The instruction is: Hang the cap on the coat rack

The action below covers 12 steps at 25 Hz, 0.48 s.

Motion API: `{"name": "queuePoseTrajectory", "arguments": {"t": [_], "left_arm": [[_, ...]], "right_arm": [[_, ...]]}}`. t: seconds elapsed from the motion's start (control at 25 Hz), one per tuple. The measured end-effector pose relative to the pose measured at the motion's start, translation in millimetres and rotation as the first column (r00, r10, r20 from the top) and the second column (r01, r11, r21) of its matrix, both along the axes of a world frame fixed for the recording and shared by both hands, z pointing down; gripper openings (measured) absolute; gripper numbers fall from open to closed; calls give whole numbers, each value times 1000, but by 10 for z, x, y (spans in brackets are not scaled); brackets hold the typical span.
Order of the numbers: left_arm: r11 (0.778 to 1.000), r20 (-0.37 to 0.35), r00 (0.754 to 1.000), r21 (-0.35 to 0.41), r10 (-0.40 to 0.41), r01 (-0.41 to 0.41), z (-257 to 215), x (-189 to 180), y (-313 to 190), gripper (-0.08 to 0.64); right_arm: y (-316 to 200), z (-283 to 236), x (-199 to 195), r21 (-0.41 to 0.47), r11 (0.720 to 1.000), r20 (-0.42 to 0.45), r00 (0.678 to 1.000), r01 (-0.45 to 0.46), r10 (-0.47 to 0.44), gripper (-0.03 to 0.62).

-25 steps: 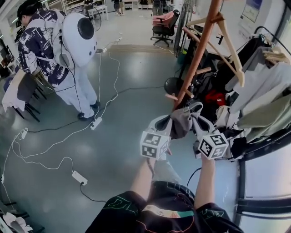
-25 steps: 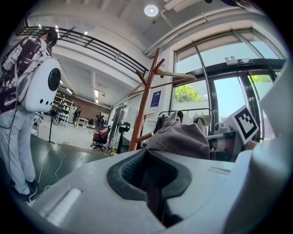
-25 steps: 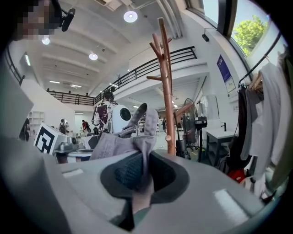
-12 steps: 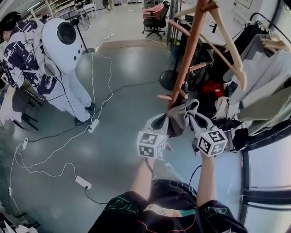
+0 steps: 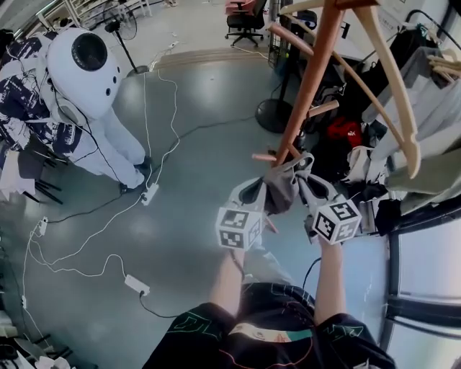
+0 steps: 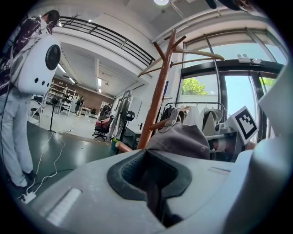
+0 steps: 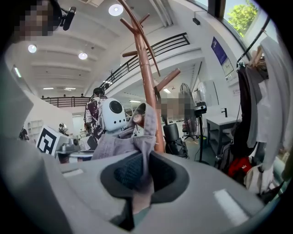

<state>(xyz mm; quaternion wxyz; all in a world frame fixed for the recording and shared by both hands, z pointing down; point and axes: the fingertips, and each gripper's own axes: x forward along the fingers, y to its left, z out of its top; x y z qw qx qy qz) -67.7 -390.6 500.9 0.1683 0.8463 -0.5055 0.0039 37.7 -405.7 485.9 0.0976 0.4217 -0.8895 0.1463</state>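
Observation:
A grey cap hangs stretched between my two grippers, just in front of the brown wooden coat rack pole. A short peg sticks out left of the pole, right above the cap. My left gripper is shut on the cap's left edge, and my right gripper is shut on its right edge. In the left gripper view the cap bulges beyond the left gripper, with the rack behind it. In the right gripper view the cap's fabric runs down into the right gripper, in front of the rack.
A person with a round white backpack stands at the left. White cables and power strips lie on the grey floor. A rail of hanging clothes crowds the right side. A fan base and an office chair stand behind the rack.
The rack has come nearer and looms larger in the head view. Both grippers keep hold of the cap, now closer under the short peg. The person at the left has shifted.

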Motion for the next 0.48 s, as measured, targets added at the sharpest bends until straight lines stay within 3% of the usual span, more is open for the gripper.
{"name": "queuePoseTrajectory", "arguments": {"t": [0.48], "left_arm": [[996,4,1000,-88,-25,26,381,-66,-253,14]], "right_arm": [[-400,385,-111,-80,996,-20,999,25,-26,40]]}}
